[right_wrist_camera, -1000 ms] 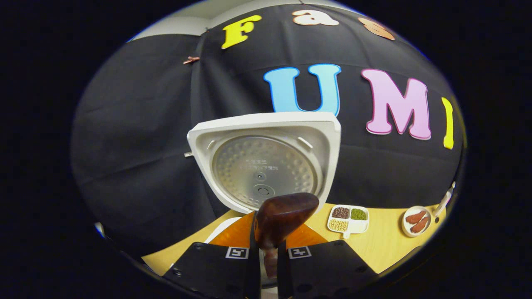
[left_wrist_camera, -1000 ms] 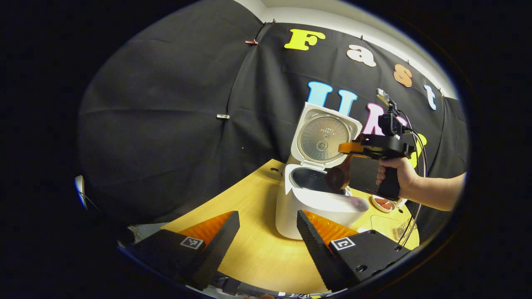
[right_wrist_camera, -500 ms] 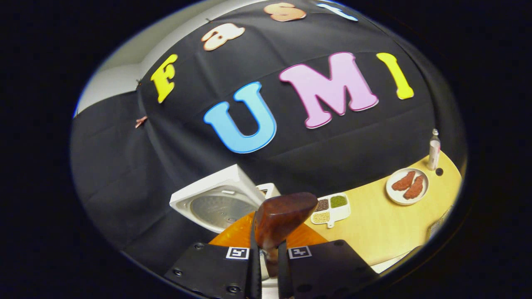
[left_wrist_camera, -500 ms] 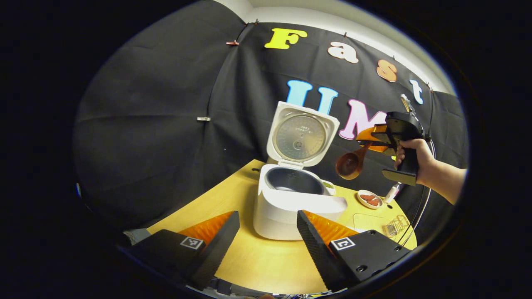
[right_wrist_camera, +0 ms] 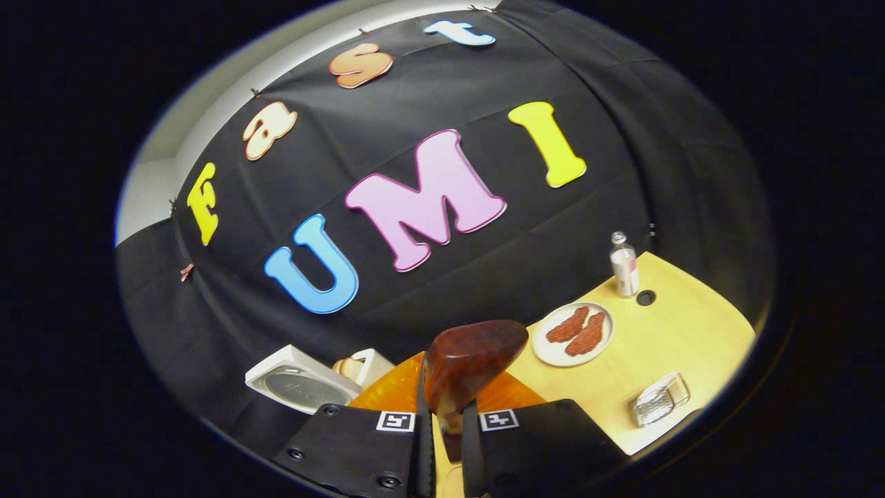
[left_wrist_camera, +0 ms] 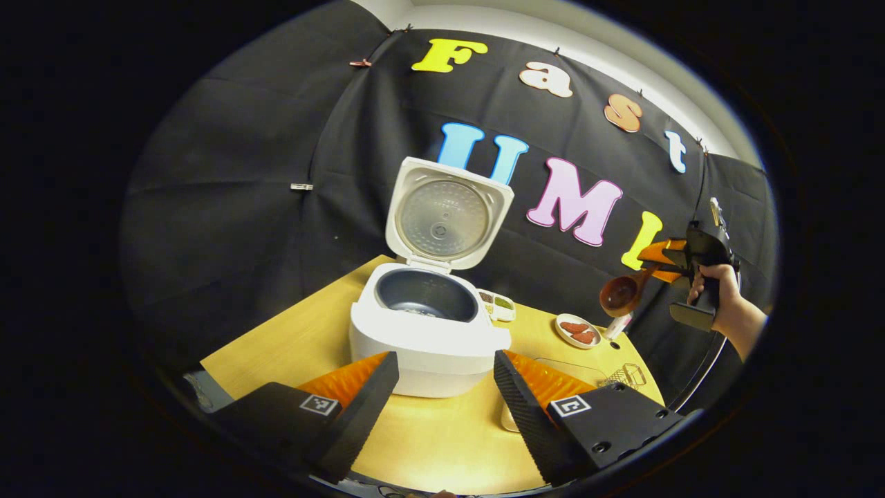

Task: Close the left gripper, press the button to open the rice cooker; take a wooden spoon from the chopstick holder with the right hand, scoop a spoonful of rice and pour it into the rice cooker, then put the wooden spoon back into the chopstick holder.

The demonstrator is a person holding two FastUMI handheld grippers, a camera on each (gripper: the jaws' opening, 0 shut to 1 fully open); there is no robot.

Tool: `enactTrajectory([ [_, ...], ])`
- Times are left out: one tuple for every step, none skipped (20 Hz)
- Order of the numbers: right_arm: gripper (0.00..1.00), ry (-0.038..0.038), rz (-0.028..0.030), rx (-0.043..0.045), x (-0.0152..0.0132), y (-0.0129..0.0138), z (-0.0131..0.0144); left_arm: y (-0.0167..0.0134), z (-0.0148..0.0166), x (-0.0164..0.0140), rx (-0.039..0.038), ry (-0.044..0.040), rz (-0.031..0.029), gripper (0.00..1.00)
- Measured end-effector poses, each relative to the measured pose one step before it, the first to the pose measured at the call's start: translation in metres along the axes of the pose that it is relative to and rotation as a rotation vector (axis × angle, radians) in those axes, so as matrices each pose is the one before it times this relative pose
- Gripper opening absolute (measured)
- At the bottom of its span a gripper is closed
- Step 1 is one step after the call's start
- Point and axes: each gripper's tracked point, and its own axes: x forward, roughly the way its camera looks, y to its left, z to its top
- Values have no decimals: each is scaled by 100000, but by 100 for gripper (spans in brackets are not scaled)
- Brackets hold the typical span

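Note:
The white rice cooker (left_wrist_camera: 429, 332) stands open on the wooden table, its lid (left_wrist_camera: 446, 214) upright and the dark inner pot showing. My left gripper (left_wrist_camera: 446, 391) hovers in front of it, open and holding nothing. To the far right and well above the table, a hand holds my right gripper (left_wrist_camera: 653, 259), shut on the handle of the brown wooden spoon (left_wrist_camera: 621, 295). In the right gripper view the spoon's bowl (right_wrist_camera: 471, 358) sticks up between the shut fingers of the right gripper (right_wrist_camera: 446, 443). The wire chopstick holder (left_wrist_camera: 626, 375) (right_wrist_camera: 660, 399) rests near the table's right edge.
A divided dish of beans (left_wrist_camera: 498, 304) sits behind the cooker. A white plate with red pieces (left_wrist_camera: 577, 330) (right_wrist_camera: 572, 333) and a small bottle (right_wrist_camera: 624, 263) stand toward the table's right end, near a cable hole (right_wrist_camera: 646, 297). The cooker's lid (right_wrist_camera: 297, 384) appears low on the left.
My right gripper has carried the spoon from over the cooker's pot up and away to the right. The left gripper view has swung, so the cooker sits farther left.

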Motion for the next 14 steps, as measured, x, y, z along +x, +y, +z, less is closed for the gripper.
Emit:
enactTrajectory([
  [19, -139, -2434, -295, -453, -2159, 464, -857, -135, 357, 817, 369, -187, 95],
  [19, -892, -2491, 69, -372, -2175, 611, -797, 96, 299, 982, 180, -247, 95],
  [19, -890, -2520, 516, -187, -2047, 643, -725, -74, 303, 775, 362, 14, 95],
  [19, -208, -2318, 827, -132, -2062, 413, -716, 41, 327, 48, 479, -167, 96],
  [19, 156, -2041, 791, -159, -1827, 140, -665, -109, 173, -805, 422, -233, 95],
  [19, 361, -1923, 719, -12, -1760, 84, -591, -17, 98, -2557, 372, -85, 95],
  [19, 517, -1905, 446, 49, -1628, -85, -639, -3, 101, -3499, 247, -220, 95],
  [19, 499, -1789, 173, -95, -1605, -105, -450, 57, 33, -3180, -83, 600, 96],
  [19, 334, -1672, 59, -81, -1572, -124, -265, -87, 43, -2278, -319, 1231, 95],
  [14, 169, -1723, 397, 120, -1448, -204, -233, -47, 44, -1254, -120, 1527, 95],
  [19, 230, -1638, 765, -24, -1338, -15, -207, -218, 130, -415, 136, 1567, 95],
  [19, 498, -1304, 1124, 51, -1252, -208, -253, -240, 150, 290, 702, 1038, 95],
  [19, 662, -993, 1474, 61, -1189, -324, -255, -323, 83, 538, 991, 1266, 95],
  [19, 856, -708, 1270, 356, -1018, -348, -198, -89, -7, 627, 88, 1146, 95],
])
